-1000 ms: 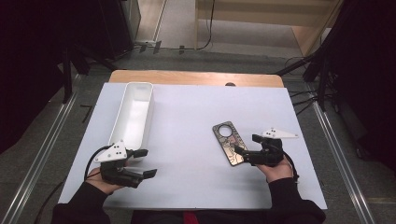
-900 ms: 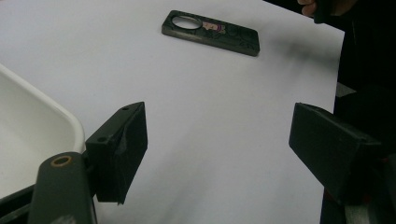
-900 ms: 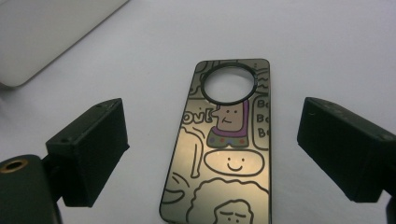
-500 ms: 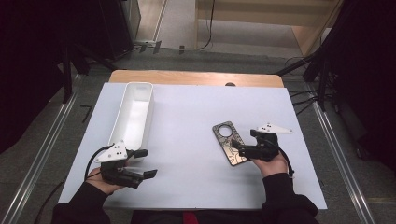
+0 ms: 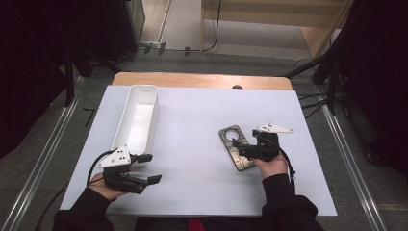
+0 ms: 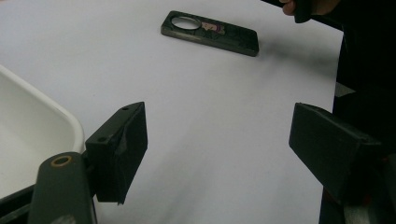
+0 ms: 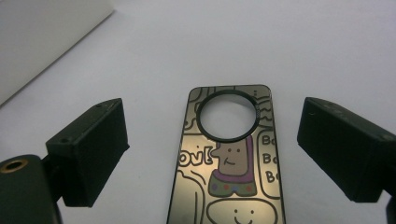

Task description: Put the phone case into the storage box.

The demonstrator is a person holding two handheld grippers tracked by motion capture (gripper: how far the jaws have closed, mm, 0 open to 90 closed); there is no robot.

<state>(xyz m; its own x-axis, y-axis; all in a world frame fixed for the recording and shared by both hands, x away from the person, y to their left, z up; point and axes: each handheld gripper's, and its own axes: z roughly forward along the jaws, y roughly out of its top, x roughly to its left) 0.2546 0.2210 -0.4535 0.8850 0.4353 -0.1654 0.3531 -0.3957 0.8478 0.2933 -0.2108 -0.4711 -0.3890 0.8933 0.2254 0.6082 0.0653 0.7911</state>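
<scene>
The phone case (image 5: 236, 147), a flat dark slab with cartoon drawings and a round ringed camera hole, lies face up on the white counter (image 5: 202, 125), toward four o'clock from the counter's middle. In the right gripper view the phone case (image 7: 229, 158) lies between the spread jaws of the right tool (image 7: 212, 154), released and not touching it. In the high view the right tool (image 5: 248, 150) hangs over the case's near end. The left tool (image 5: 146, 169) rests at seven o'clock, jaws wide apart and holding nothing, just beside the near end of the white tray (image 5: 126, 126).
</scene>
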